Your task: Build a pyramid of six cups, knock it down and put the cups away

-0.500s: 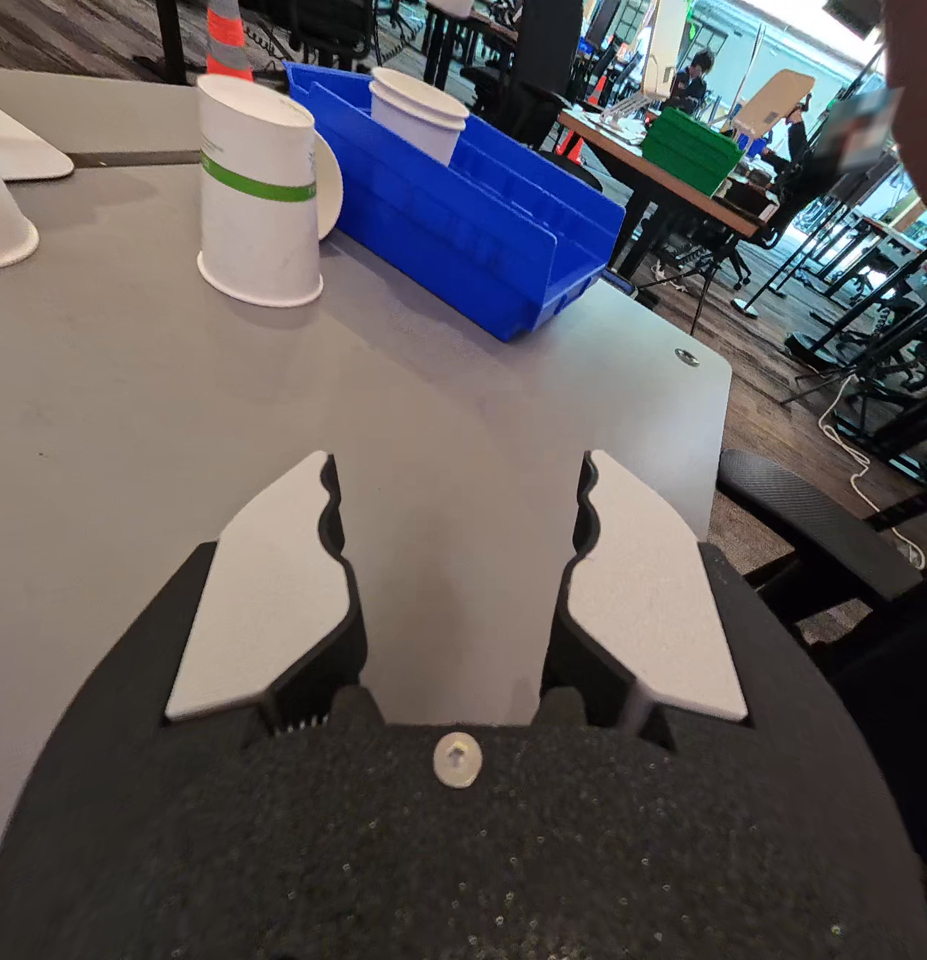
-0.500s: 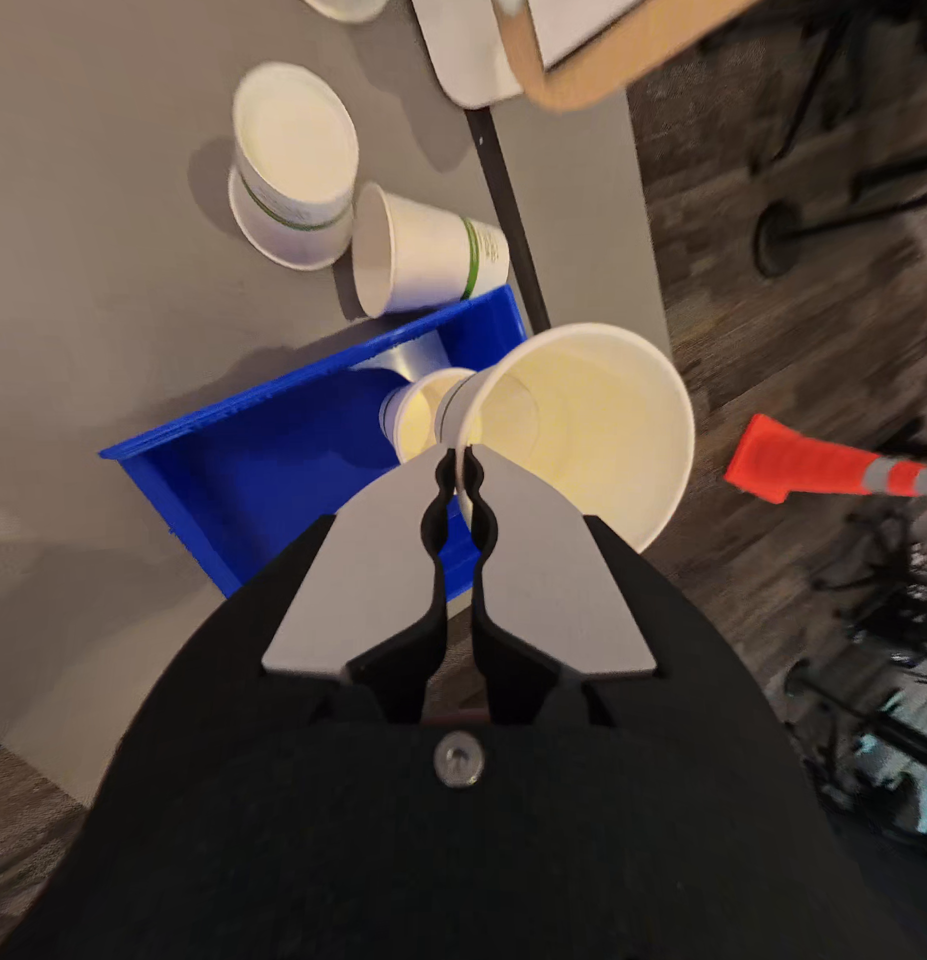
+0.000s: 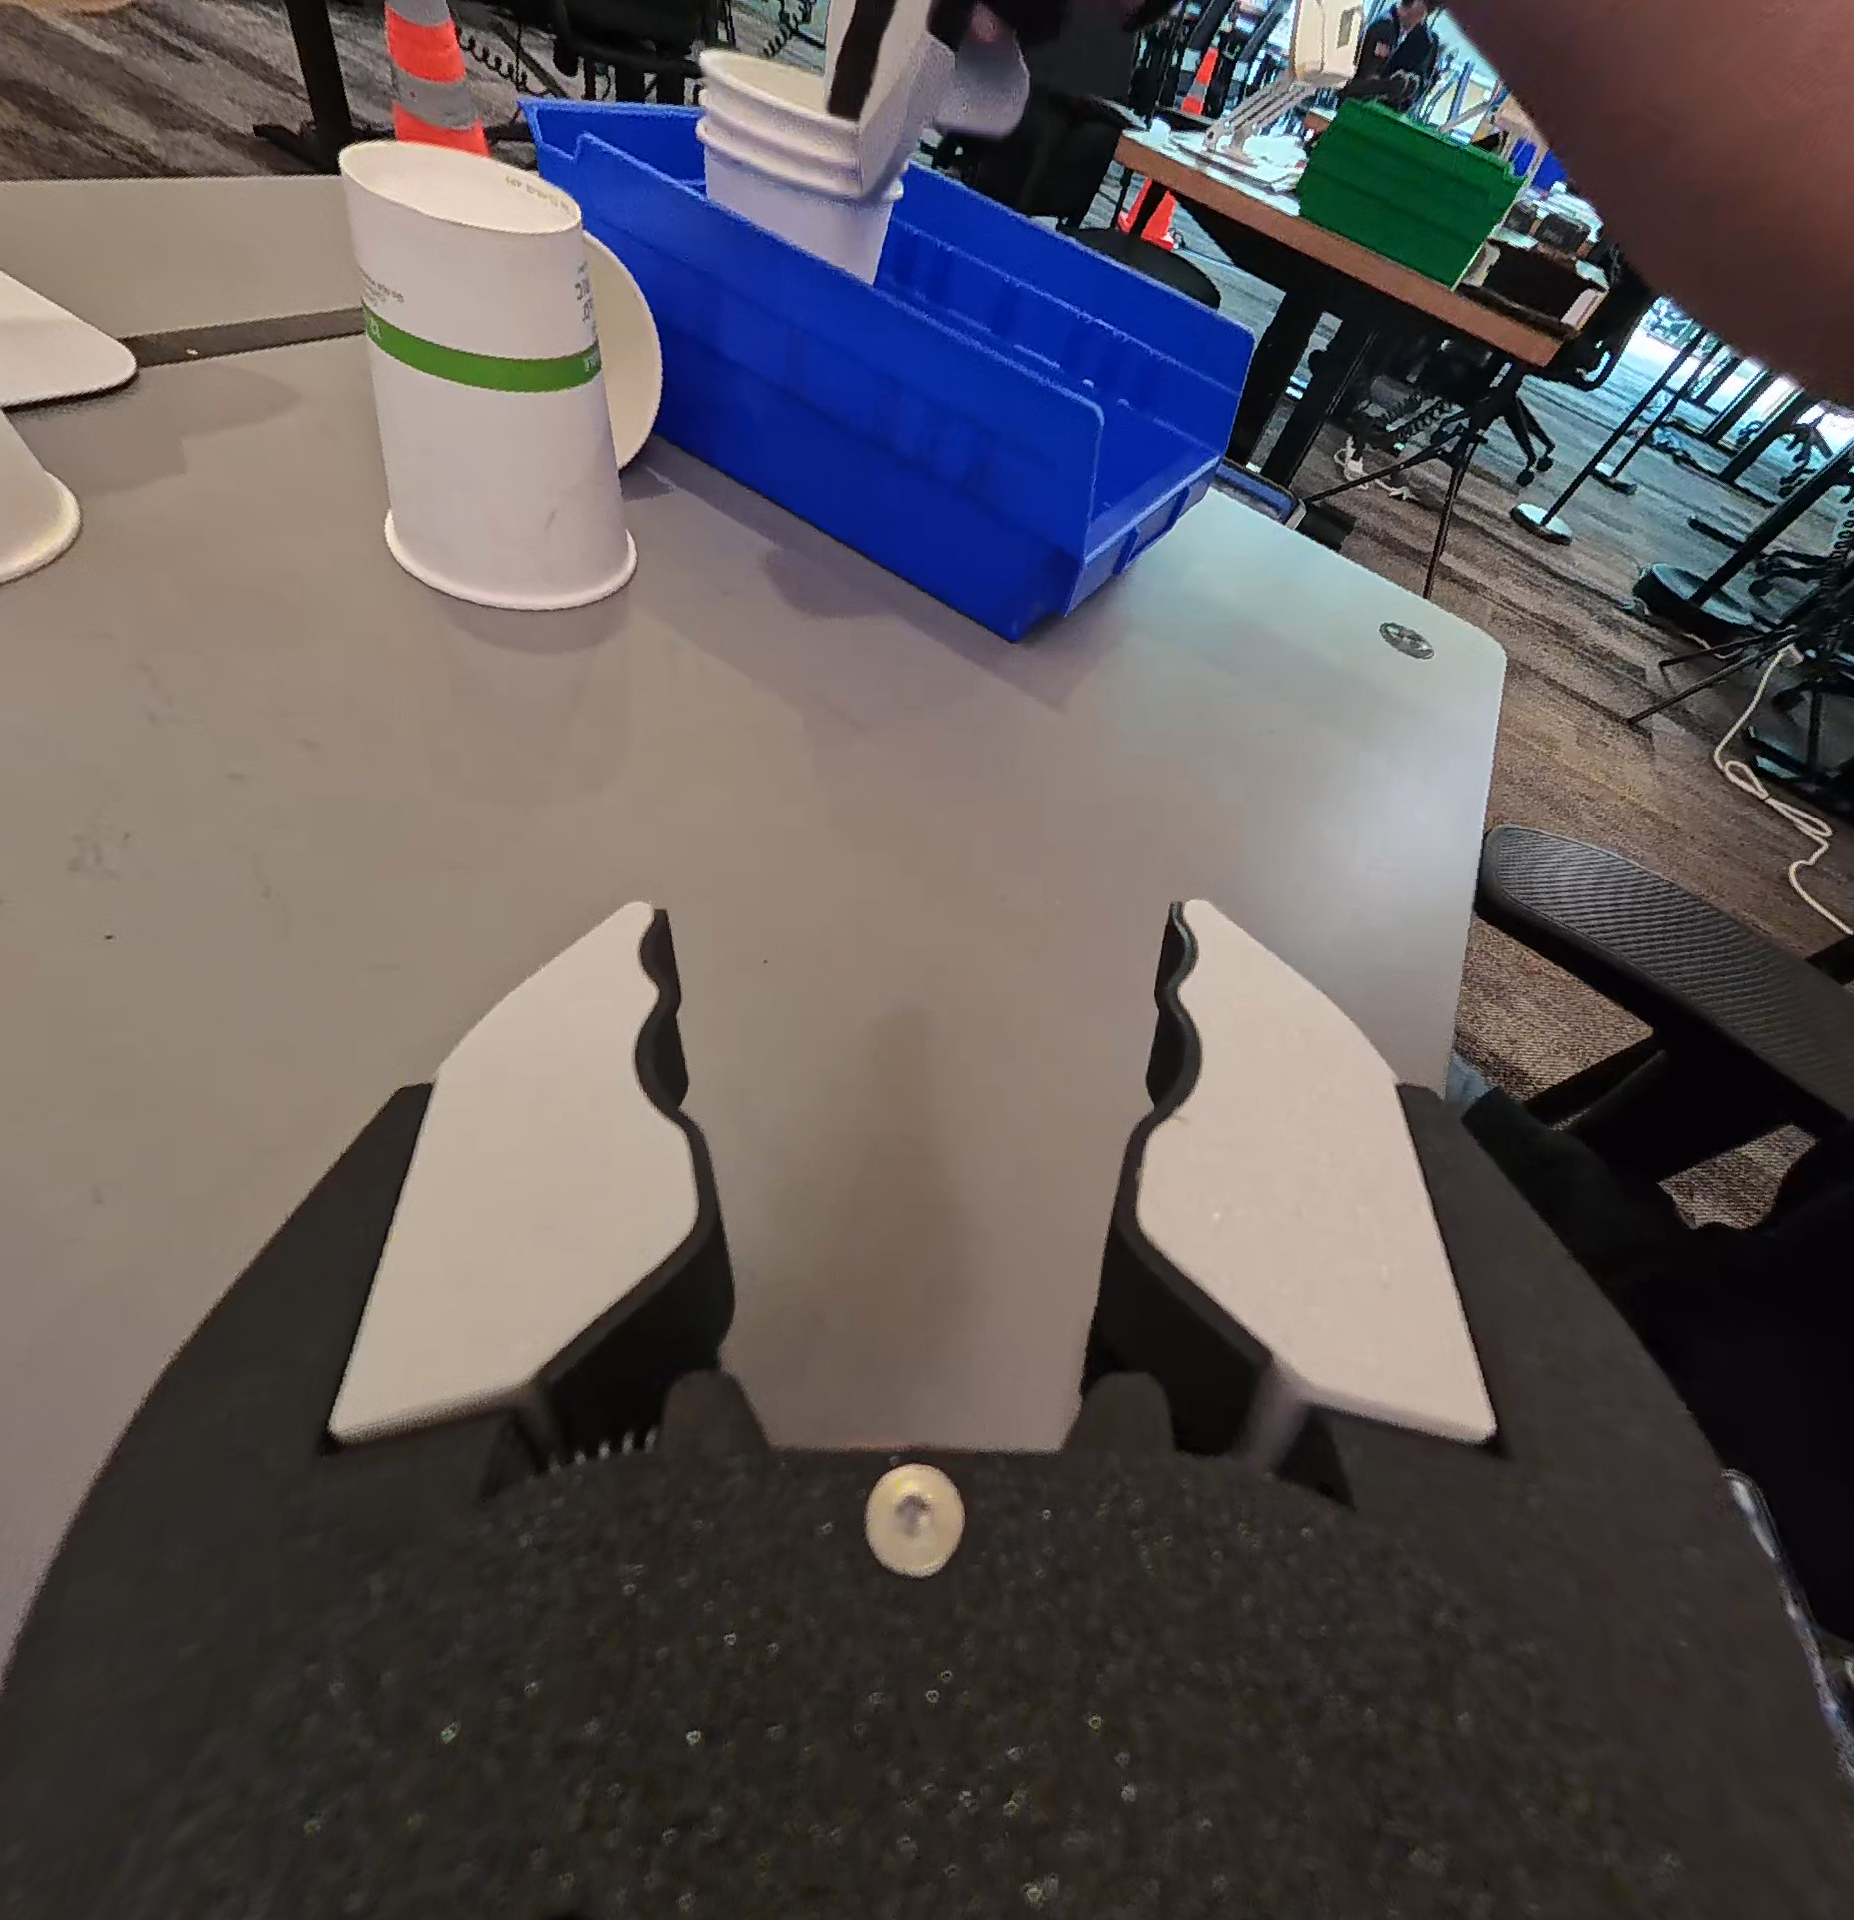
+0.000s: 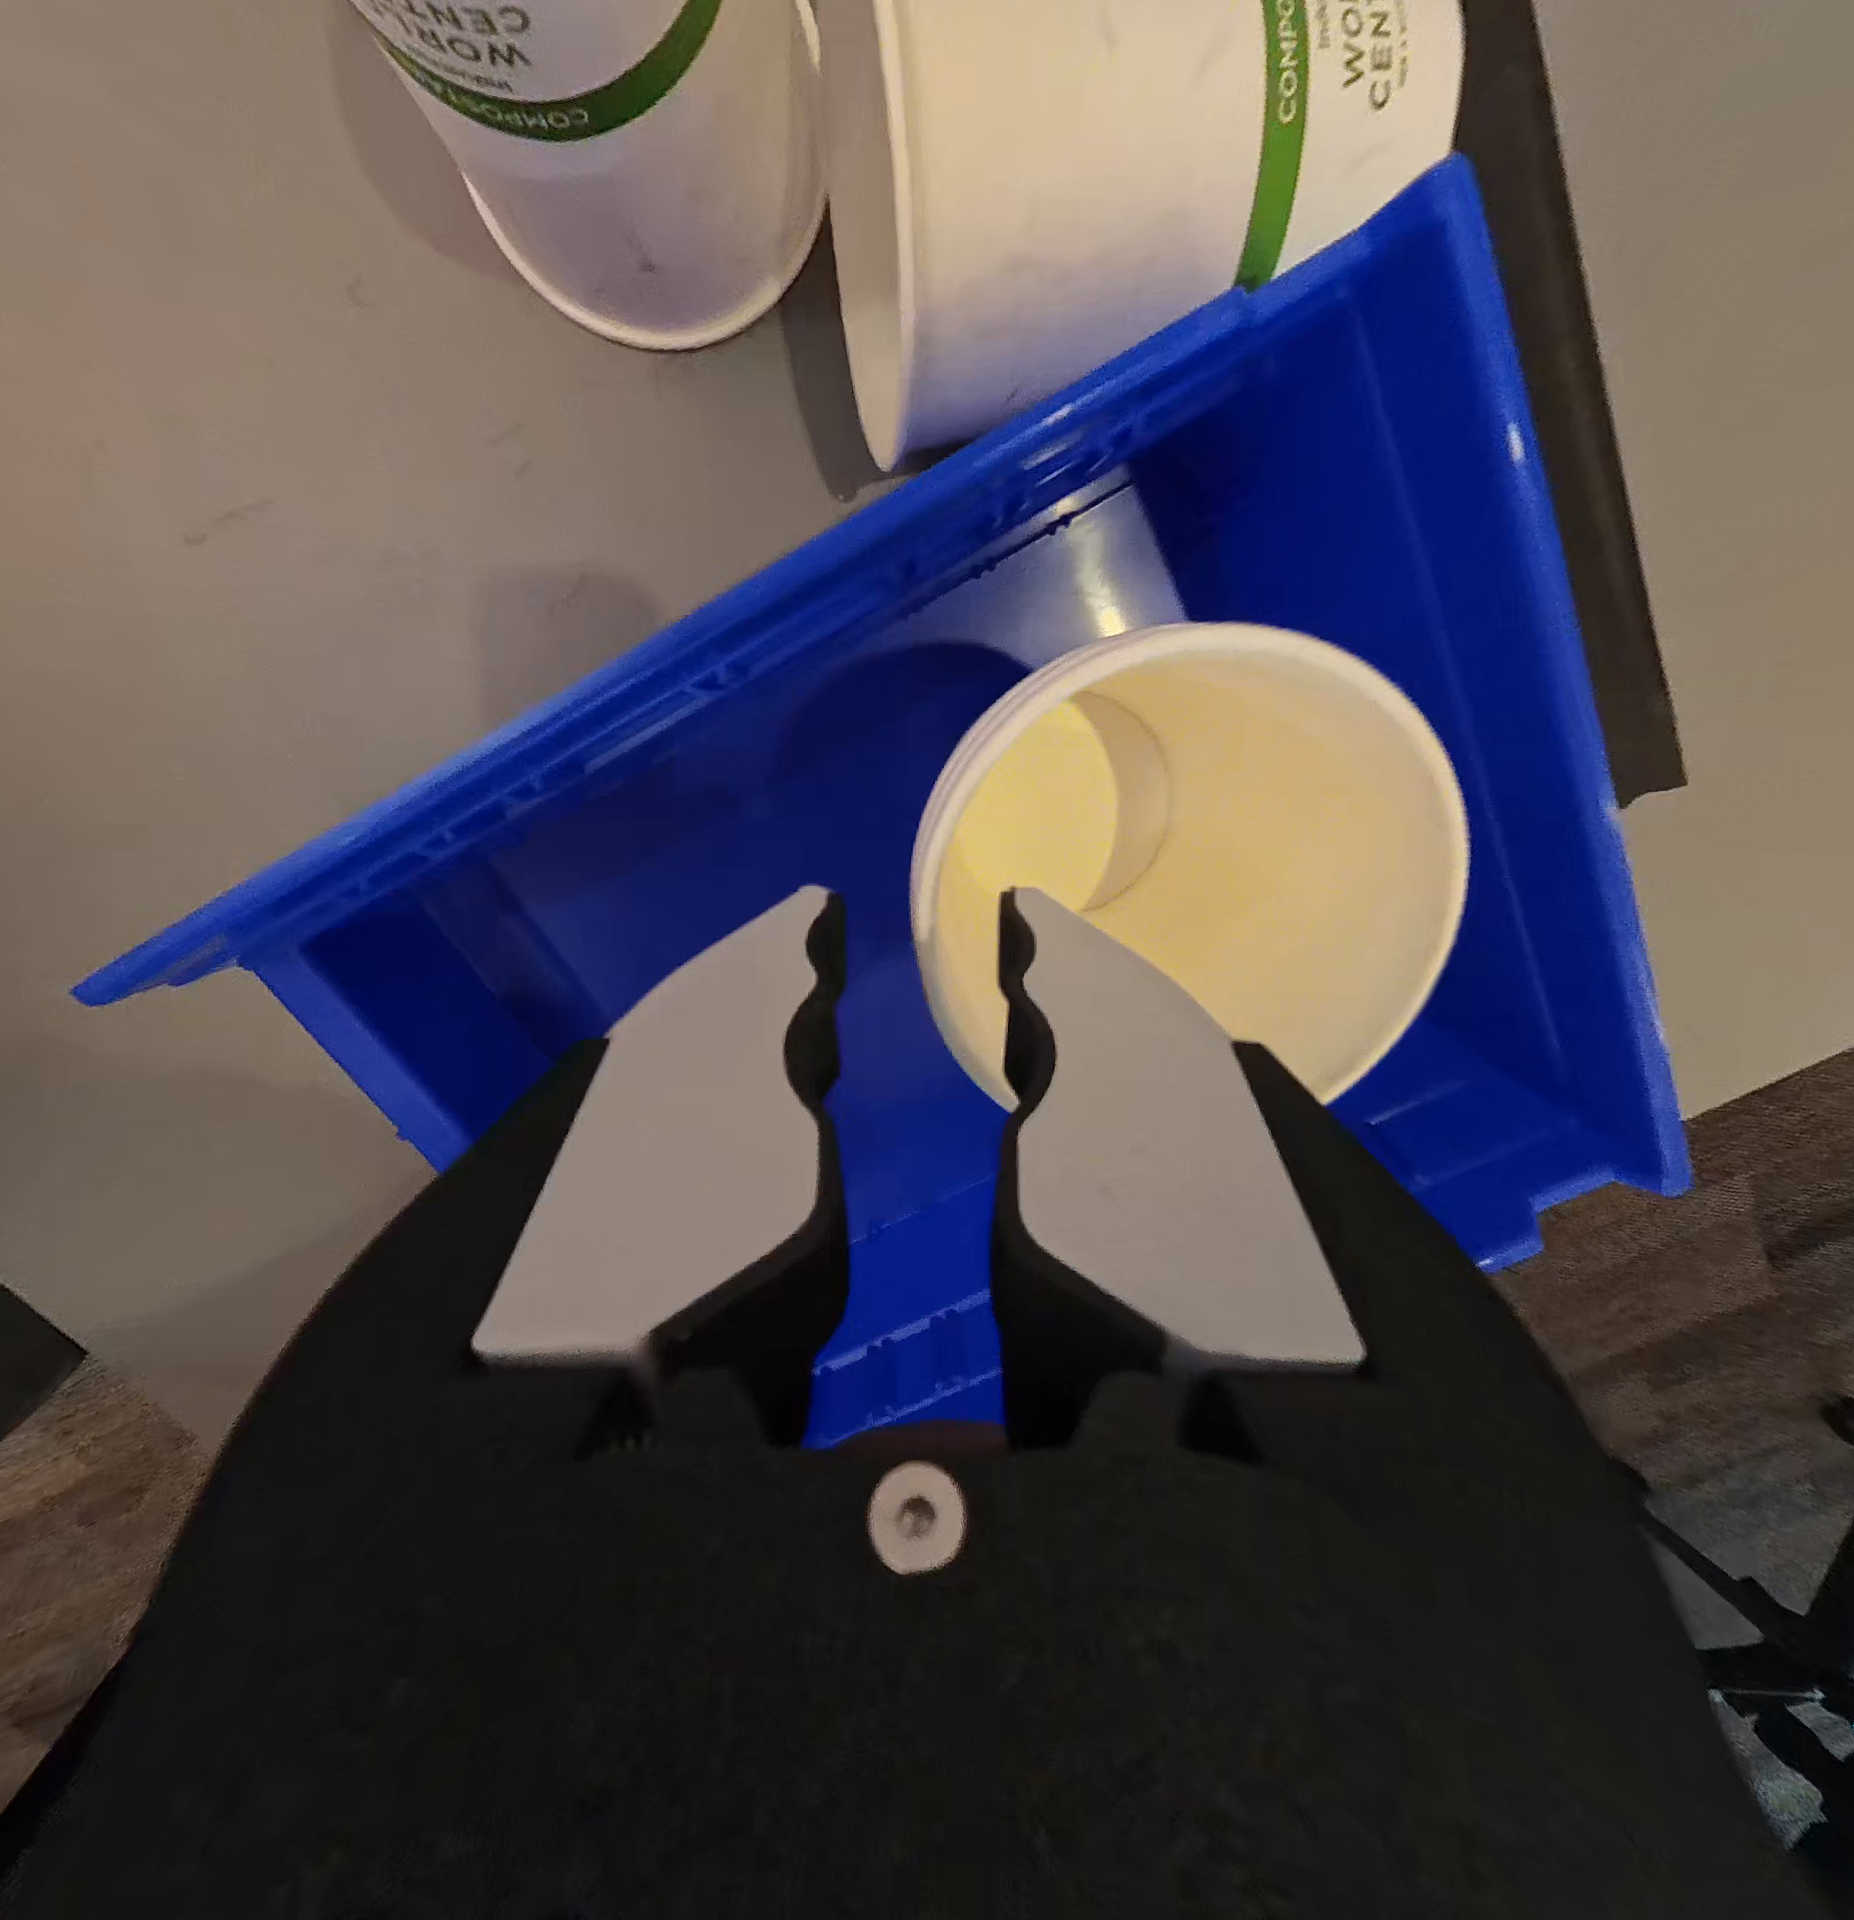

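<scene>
A stack of white paper cups (image 4: 1266,831) stands open end up in the blue bin (image 4: 1422,468). My right gripper (image 4: 918,904) is open, its jaws astride the near rim of the top cup, one finger inside and one outside. In the left wrist view the stack (image 3: 788,177) shows in the bin (image 3: 902,416) with the right gripper (image 3: 876,125) above it. An upside-down cup with a green band (image 3: 487,395) stands beside the bin, with another cup (image 3: 627,353) on its side behind it. My left gripper (image 3: 918,935) is open and empty over the grey table (image 3: 902,779).
A third upside-down cup (image 3: 9,499) and a white flat object (image 3: 40,343) sit at the far left. The table's right edge and an office chair (image 3: 1681,956) are close by. An orange cone (image 3: 429,73) stands on the floor behind the table.
My right gripper has come down over the bin, set its cup into the stack and opened its jaws. My left gripper has stayed open and hardly moved.
</scene>
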`<move>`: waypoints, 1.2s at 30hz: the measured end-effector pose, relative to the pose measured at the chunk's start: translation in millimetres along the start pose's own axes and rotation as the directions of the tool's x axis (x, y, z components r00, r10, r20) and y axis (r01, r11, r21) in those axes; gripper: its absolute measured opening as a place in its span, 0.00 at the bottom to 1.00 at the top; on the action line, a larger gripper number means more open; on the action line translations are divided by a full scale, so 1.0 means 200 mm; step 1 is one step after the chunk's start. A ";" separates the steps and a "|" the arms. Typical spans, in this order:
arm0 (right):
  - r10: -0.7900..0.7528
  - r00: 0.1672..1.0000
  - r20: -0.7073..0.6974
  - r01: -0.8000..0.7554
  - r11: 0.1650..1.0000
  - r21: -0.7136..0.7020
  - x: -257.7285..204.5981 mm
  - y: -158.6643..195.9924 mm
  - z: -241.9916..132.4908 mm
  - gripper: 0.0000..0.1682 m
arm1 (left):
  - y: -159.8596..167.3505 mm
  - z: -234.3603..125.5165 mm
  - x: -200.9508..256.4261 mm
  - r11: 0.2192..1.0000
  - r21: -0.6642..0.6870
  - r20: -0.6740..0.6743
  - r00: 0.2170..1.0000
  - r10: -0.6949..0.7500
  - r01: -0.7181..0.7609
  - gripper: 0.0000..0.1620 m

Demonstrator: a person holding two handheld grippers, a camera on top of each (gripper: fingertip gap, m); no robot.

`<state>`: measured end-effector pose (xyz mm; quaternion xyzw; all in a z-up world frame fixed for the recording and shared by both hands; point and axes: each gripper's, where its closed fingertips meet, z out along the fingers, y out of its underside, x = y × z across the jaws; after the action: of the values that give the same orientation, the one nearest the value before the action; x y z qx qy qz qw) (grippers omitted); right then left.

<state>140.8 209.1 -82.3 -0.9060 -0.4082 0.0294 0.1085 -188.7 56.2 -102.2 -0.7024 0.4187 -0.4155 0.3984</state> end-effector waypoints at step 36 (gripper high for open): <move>0.459 0.883 -0.101 -0.212 0.582 0.785 -0.82 -1.05 0.22 0.53 | 0.02 -0.04 -0.25 0.993 0.034 0.190 0.975 -0.120 0.115 0.52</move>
<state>-128.4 230.4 -84.8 -0.8317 -0.1564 0.0817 0.5265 -212.1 98.8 -115.6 -0.7581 0.3316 -0.3735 0.4194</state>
